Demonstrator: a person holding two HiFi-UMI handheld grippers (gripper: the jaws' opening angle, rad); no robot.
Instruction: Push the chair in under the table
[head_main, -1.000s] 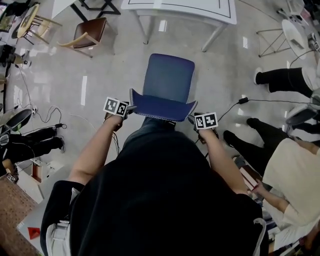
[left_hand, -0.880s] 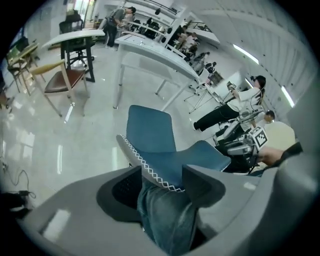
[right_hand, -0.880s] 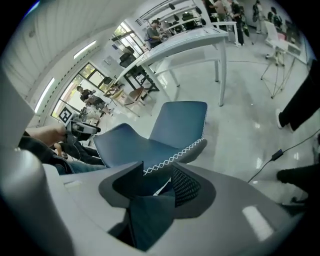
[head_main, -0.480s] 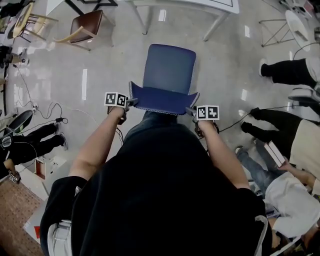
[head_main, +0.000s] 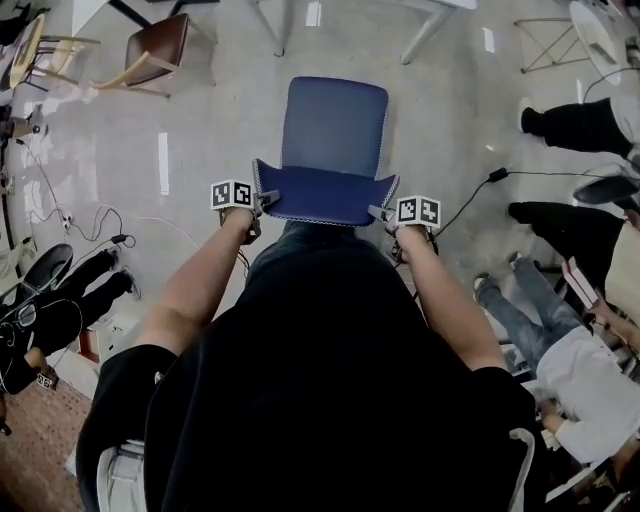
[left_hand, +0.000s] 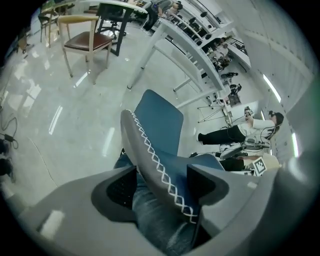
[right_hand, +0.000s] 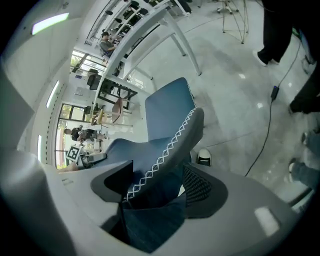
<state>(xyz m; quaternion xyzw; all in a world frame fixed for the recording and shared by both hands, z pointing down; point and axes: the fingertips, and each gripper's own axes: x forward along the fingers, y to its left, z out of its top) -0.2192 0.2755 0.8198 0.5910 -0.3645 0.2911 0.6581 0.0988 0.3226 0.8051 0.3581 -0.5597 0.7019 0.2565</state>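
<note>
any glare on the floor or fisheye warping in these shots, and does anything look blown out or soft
Head view: pale glare streaks on the glossy floor, blue chair sharp. Left gripper view: heavy fisheye with black corners, the white table looks bowed, the chair's stitched edge is crisp. Right gripper view: same fisheye vignette, ceiling light blown out.

The left gripper (head_main: 262, 203) and right gripper (head_main: 379, 212) are opening their jaws around the chair (head_main: 335, 125) backrest's corners. The table (head_main: 428, 28) is slipping out of the head view at 12 o'clock.
</note>
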